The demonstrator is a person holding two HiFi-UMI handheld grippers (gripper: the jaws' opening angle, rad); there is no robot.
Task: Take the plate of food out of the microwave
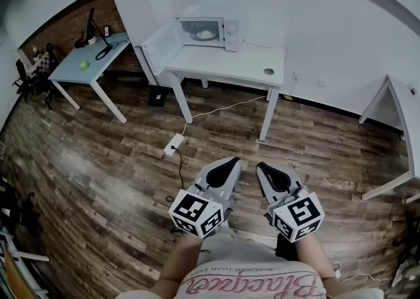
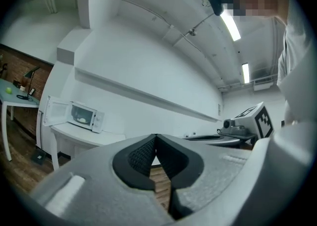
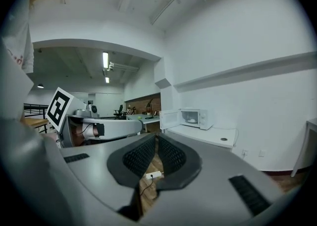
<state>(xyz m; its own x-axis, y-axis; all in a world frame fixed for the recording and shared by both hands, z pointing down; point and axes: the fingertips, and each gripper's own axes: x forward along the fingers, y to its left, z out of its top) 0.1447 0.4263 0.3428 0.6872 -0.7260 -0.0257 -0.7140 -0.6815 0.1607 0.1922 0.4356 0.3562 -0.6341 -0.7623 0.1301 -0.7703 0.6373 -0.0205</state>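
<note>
Beneath and ahead of both pairs of fingers, a dark wooden plank floor [image 1: 98,160]. Well ahead of the fingertips, against the white wall, a white rectangular bench [image 1: 230,65] on thin legs. Further left of the fingers and about as far off, a pale blue bench [image 1: 69,71]. At the white bench's far left end, well apart from the fingers, a white boxy microwave [image 1: 230,35] with its door [image 1: 161,45] swung wide open to the left.

Side by side, low and close to the body, the grey left gripper [image 1: 231,162] and grey right gripper [image 1: 261,166], each backed by a marker cube, both aimed roughly toward the microwave. Shut tight on the left, fingers pressed together with nothing between. Shut likewise on the right, tips meeting, empty.

On the floor between fingertips and white bench, a white power strip [image 1: 174,144] trailing a black cord. Inside the lit microwave cavity, far beyond reach of the fingers, a small white plate of food [image 1: 205,33]. On the blue bench, a small green ball [image 1: 83,65]. Near the white bench's right end, ahead of the right fingers, a small round grey object [image 1: 268,71].
</note>
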